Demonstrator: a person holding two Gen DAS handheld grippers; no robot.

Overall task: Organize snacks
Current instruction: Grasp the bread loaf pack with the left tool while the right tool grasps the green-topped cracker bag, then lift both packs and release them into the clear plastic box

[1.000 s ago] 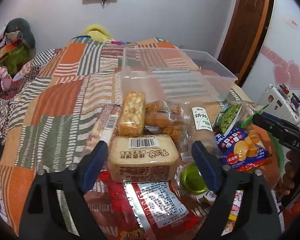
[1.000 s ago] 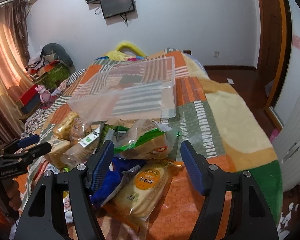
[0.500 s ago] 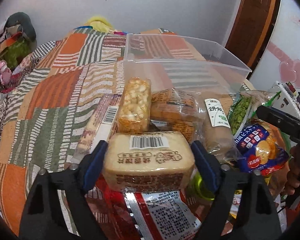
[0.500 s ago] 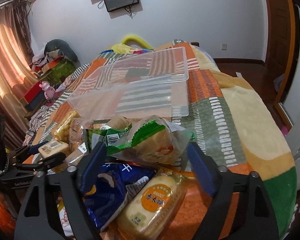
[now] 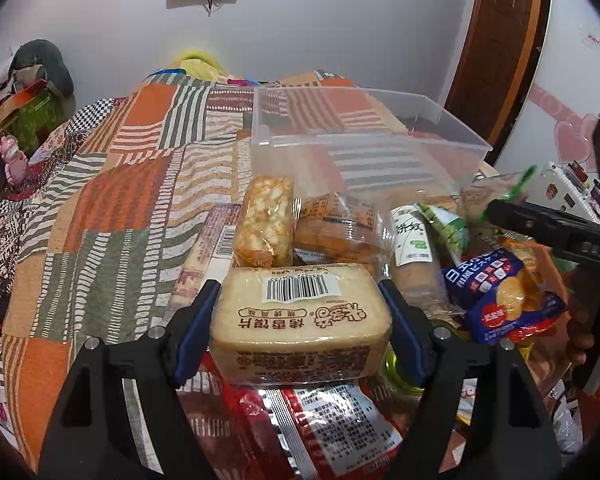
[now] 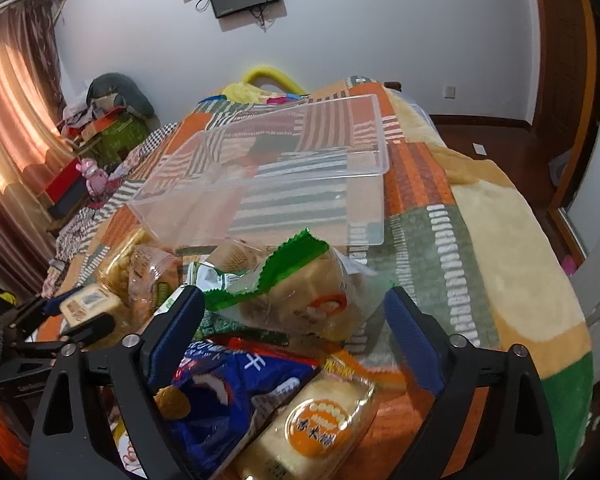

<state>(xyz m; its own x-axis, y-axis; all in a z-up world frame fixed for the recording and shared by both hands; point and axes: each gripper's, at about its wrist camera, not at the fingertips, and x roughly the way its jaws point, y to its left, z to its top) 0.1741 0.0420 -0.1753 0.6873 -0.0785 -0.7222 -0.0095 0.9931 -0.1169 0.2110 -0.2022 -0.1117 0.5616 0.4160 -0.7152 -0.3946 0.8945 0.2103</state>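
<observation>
My left gripper (image 5: 300,312) is shut on a tan bread pack with a barcode (image 5: 300,316), its blue pads against both sides. The same pack shows in the right wrist view (image 6: 90,304). My right gripper (image 6: 296,320) is open, its fingers on either side of a clear bread bag with a green serrated edge (image 6: 300,296), not touching it. A clear plastic bin (image 5: 364,148) stands just beyond the snack pile; it also shows in the right wrist view (image 6: 284,184). A blue cracker bag (image 5: 504,296) and a yellow rice bar (image 5: 266,220) lie in the pile.
The snacks lie on a patchwork blanket (image 5: 112,200) on a bed. A red foil pack (image 5: 324,436) lies under my left gripper. An orange-label bun pack (image 6: 312,428) and the blue bag (image 6: 236,384) lie under my right gripper. A door (image 5: 496,48) is at far right.
My left gripper has moved forward and closed on the tan bread pack. My right gripper has moved forward until the green-edged bread bag lies between its open fingers.
</observation>
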